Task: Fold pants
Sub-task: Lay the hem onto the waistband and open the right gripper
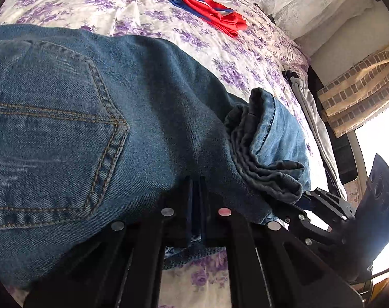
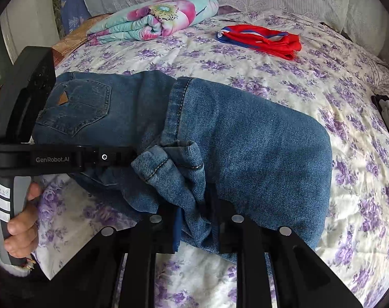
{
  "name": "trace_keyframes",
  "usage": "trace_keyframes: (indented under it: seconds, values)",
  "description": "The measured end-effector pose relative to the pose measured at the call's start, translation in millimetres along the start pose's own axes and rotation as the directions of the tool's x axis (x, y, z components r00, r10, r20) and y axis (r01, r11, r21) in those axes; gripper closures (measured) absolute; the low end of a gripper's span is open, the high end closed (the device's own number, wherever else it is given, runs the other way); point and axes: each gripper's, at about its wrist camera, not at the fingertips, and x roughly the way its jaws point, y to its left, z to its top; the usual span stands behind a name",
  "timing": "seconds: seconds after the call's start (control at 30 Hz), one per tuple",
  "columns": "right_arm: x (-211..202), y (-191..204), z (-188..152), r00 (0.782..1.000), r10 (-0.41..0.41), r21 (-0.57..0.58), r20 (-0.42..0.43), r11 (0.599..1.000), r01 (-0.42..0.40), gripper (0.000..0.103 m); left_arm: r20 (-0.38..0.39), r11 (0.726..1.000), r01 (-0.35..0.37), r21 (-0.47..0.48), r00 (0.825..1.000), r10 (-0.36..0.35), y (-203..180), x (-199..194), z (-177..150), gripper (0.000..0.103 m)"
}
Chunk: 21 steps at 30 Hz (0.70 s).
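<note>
The blue jeans (image 1: 143, 102) (image 2: 258, 141) lie folded over on a flowered bedsheet (image 2: 348, 154), back pocket (image 2: 84, 102) facing up. My left gripper (image 1: 195, 205) is shut on the near denim edge beside the pocket. In the right wrist view it (image 2: 127, 155) comes in from the left, held by a hand (image 2: 22, 220), its tips hidden behind a bunched hem (image 2: 168, 166). My right gripper (image 2: 197, 231) stands with its jaws apart and a crumpled fold of leg denim loose between them. In the left wrist view it (image 1: 306, 196) sits under that crumpled hem (image 1: 266, 154).
A red and blue garment (image 2: 266, 38) (image 1: 207, 10) lies farther back on the bed. A folded floral blanket (image 2: 156, 18) rests by the headboard pillows. Grey cloth (image 1: 312, 118) hangs at the bed's edge near a brick-patterned curtain (image 1: 361, 89).
</note>
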Motion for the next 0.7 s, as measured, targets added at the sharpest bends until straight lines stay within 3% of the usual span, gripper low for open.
trace_keyframes:
  seconds: [0.07, 0.1, 0.2, 0.23, 0.27, 0.3, 0.33, 0.43, 0.5, 0.57, 0.63, 0.7]
  values:
    - [-13.1, 3.5, 2.7, 0.998, 0.050, 0.010, -0.022, 0.999, -0.050, 0.051, 0.007, 1.000, -0.005, 0.013, 1.000, 0.005, -2.5, 0.8, 0.3, 0.098]
    - [-21.4, 4.2, 4.7, 0.994, 0.101, 0.022, -0.027, 0.995, -0.101, 0.034, 0.010, 1.000, 0.002, 0.012, 1.000, -0.002, -2.9, 1.7, 0.5, 0.098]
    - [-51.8, 1.0, 12.3, 0.981, 0.185, 0.059, 0.061, 0.980, -0.188, 0.033, 0.014, 1.000, 0.024, 0.005, 1.000, -0.024, 1.3, 0.5, -1.4, 0.098]
    - [-58.8, -1.5, 15.8, 0.978, 0.181, 0.065, 0.099, 0.980, -0.188, 0.045, 0.016, 1.000, 0.027, 0.005, 1.000, -0.027, 1.9, 0.2, -2.2, 0.098]
    - [-61.1, -2.3, 19.4, 0.981, 0.153, 0.059, 0.123, 0.985, -0.161, 0.076, 0.017, 1.000, 0.028, 0.005, 0.999, -0.028, 2.8, -0.5, -3.4, 0.098]
    - [-57.2, -2.1, 22.8, 0.985, 0.119, 0.053, 0.124, 0.991, -0.126, 0.091, 0.018, 1.000, 0.026, 0.007, 1.000, -0.026, 2.3, -0.8, -3.7, 0.098]
    - [-46.7, -2.6, 24.6, 0.990, 0.101, 0.052, 0.103, 0.993, -0.107, 0.097, 0.018, 1.000, 0.024, 0.009, 1.000, -0.024, 2.8, -1.8, -4.4, 0.098]
    - [9.1, -2.0, 19.0, 0.994, 0.099, 0.079, -0.054, 0.992, -0.094, 0.098, 0.016, 1.000, 0.025, 0.009, 1.000, -0.025, 2.1, -2.1, -4.8, 0.098]
    - [23.5, -4.0, 17.3, 0.995, 0.075, 0.108, -0.066, 0.992, -0.068, 0.102, 0.018, 1.000, 0.021, 0.013, 1.000, -0.021, 2.4, -2.0, -6.1, 0.098]
    - [16.6, -7.2, 27.8, 0.989, 0.105, 0.153, -0.100, 0.984, -0.089, 0.100, 0.021, 1.000, 0.022, 0.016, 1.000, -0.023, 2.3, -2.0, -6.1, 0.098]
    - [-0.3, -9.1, 41.1, 0.985, 0.164, 0.178, -0.044, 0.972, -0.154, 0.098, 0.021, 0.999, 0.028, 0.014, 0.999, -0.029, 3.4, -2.1, -5.9, 0.098]
    - [-13.6, -6.7, 55.7, 0.994, 0.109, 0.159, 0.023, 0.981, -0.111, 0.097, 0.021, 0.999, 0.030, 0.013, 0.999, -0.030, 5.1, -2.5, -7.1, 0.098]
